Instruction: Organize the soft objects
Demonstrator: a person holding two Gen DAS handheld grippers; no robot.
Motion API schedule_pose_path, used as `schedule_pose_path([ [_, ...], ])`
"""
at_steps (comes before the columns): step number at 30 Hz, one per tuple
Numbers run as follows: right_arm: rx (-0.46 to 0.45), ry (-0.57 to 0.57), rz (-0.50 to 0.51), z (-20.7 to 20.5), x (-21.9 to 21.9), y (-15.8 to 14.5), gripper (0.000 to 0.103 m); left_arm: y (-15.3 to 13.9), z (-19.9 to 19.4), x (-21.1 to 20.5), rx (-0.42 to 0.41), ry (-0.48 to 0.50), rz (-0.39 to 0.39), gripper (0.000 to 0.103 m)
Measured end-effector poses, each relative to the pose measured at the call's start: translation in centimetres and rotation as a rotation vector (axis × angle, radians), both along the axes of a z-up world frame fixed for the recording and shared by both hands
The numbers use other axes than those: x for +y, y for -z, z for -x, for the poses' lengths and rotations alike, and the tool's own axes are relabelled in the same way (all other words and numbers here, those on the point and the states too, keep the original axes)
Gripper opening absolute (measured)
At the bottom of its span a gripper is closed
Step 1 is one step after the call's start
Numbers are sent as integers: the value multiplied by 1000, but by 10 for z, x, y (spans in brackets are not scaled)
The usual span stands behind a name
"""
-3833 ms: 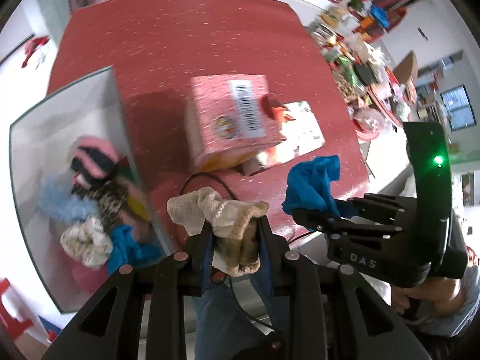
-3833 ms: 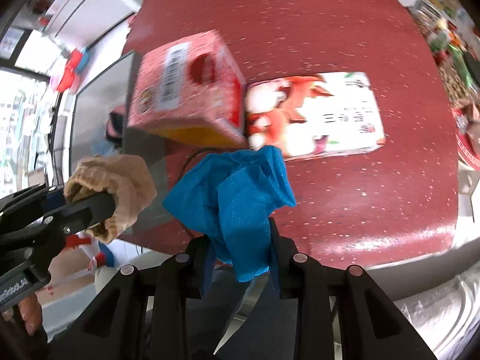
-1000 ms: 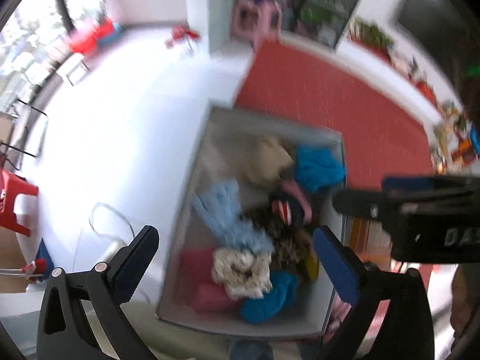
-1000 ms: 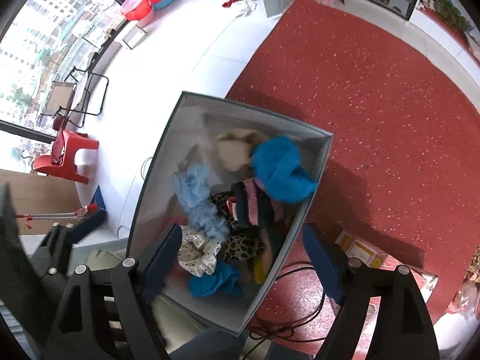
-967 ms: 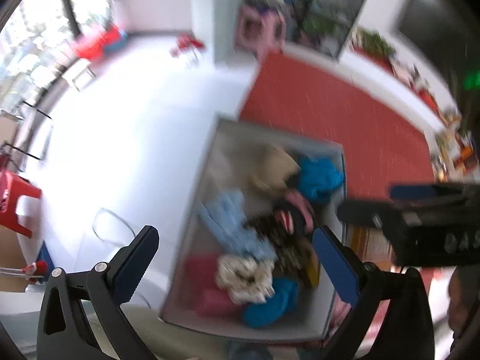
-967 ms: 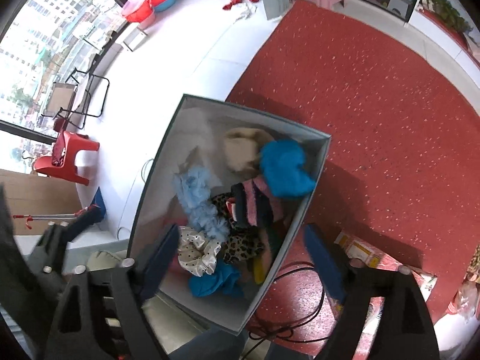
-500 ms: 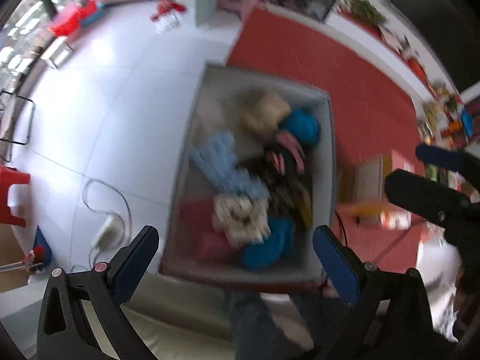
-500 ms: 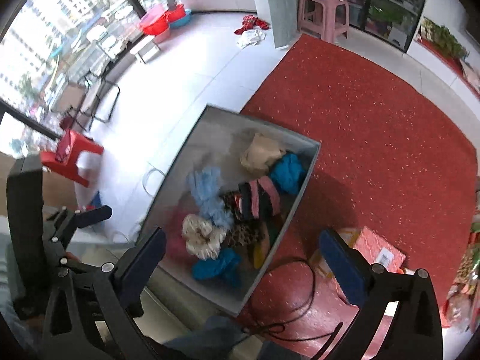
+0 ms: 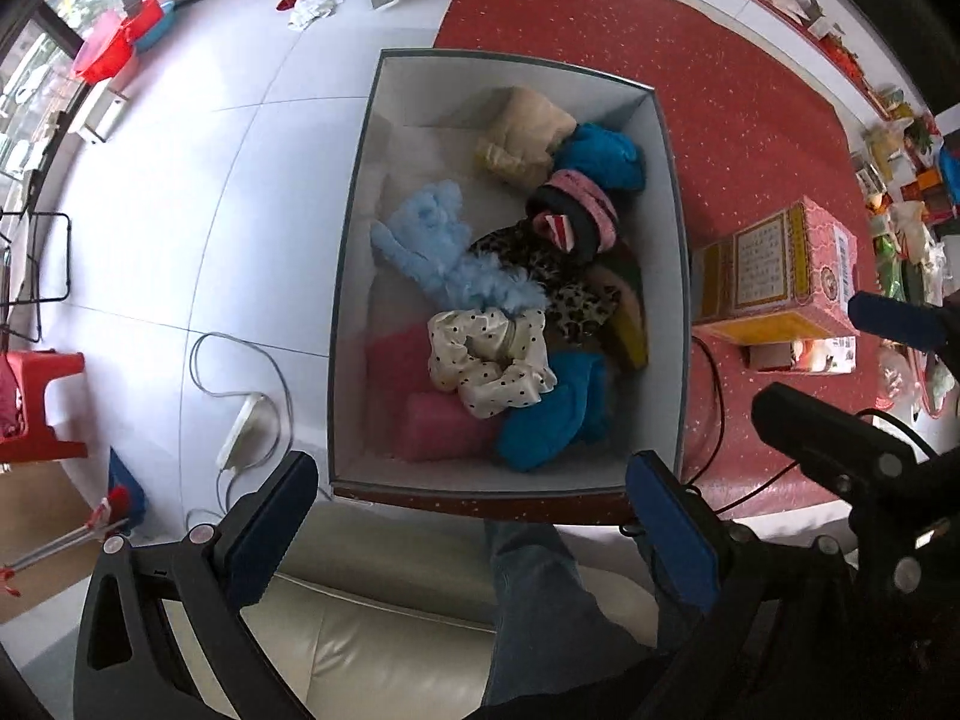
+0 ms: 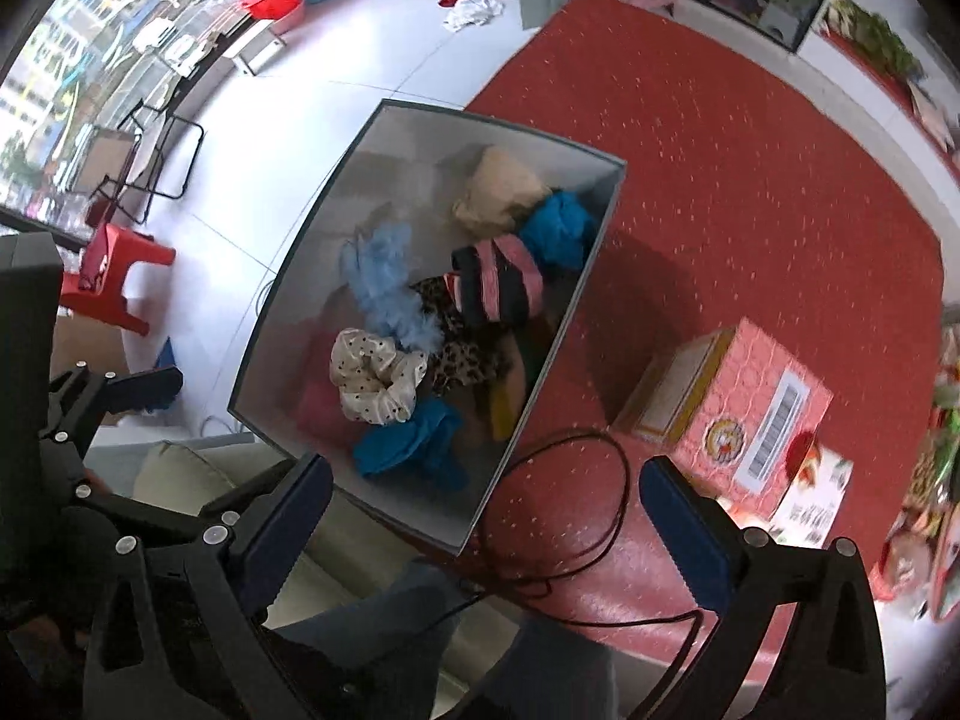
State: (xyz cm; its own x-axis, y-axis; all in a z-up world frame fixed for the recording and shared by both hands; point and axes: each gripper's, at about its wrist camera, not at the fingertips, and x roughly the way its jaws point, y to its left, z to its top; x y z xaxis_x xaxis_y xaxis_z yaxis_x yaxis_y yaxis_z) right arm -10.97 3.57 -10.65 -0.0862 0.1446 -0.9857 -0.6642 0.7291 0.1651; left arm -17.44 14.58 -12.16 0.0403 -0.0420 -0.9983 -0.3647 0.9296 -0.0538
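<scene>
Plainly, both claws are empty: the left gripper (image 9: 468,516) has its blue-padded fingers spread wide with nothing between them, and the right gripper (image 10: 486,510) is spread just as wide and carries nothing either. Ahead of and below both sits the grey box (image 9: 354,240), on the near edge of the red table (image 9: 750,120), and the soft things are all inside it — a beige bundle (image 9: 522,135) at the far end, a blue cloth (image 9: 603,156) just beside it, a pink-and-black striped piece (image 9: 576,216), a fluffy light-blue one (image 9: 441,252), a leopard-print item (image 9: 540,267), a white dotted scrunchie (image 9: 489,360), pink pieces (image 9: 420,402) and another blue cloth (image 9: 555,408) at the near end.

To the right of the box, on the table, stand only a pink carton (image 9: 786,264) and a flat printed packet (image 10: 810,492), with a black cable (image 10: 564,510) looping near the right claw. No loose soft item shows on the table, so the gathering looks done or nearly so — what is left, at most, is tidying the heap or ending the run.
</scene>
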Motion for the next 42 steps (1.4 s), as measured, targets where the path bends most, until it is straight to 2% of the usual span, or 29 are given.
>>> schedule_pose_path([
  [15, -4, 70, -9, -1, -14, -7, 103, -6, -10, -10, -6, 72, -26, 102],
  [42, -9, 65, -6, 2, -8, -7, 103, -3, -6, -2, -1, 50, 19, 102],
])
